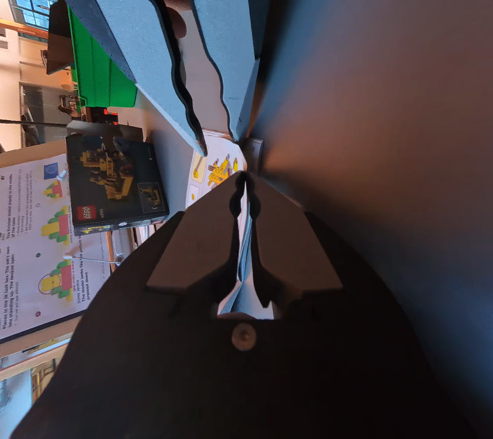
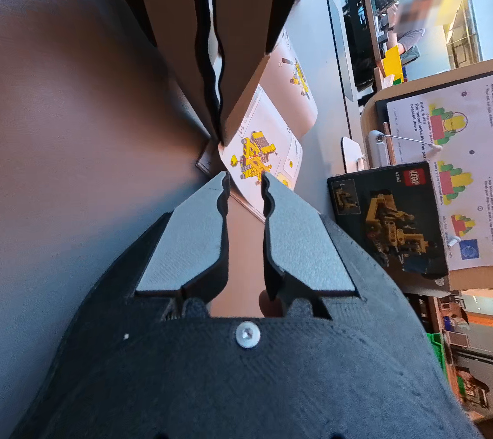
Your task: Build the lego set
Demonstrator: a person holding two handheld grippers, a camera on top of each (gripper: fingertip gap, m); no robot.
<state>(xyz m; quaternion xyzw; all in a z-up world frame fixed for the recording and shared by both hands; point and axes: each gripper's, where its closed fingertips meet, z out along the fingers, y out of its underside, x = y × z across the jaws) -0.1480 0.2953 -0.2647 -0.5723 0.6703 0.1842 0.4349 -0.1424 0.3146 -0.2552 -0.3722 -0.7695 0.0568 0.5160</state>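
Farthest left in the left wrist view stood the printed instruction sheet (image 1: 40,239) on its board. Just beside it the black set box (image 1: 114,180) stood on edge, its picture of the yellow model facing the work area, I judged, for reference. Behind them sat a green bin (image 1: 101,66).

At the centre lay the booklet (image 1: 221,172), open on the table (image 1: 373,79) to a page with a yellow build step. My left gripper (image 1: 244,178) was pinched shut on it, with a thin sheaf of pages showing between its fingers. I took that grip as meant to lift or turn a leaf, or to hold the spread flat.

Facing it, my right gripper (image 2: 245,176) had its jaws parted by a narrow gap with nothing between them. Its tips sat at the near edge of the same page, just beside the drawn model — placed, I judged, to take the page over or press it down while the left held.

No loose bricks or built model showed in either view, so I judged the build proper not yet under way — this was page handling. The paper was thin and could crease or slip.
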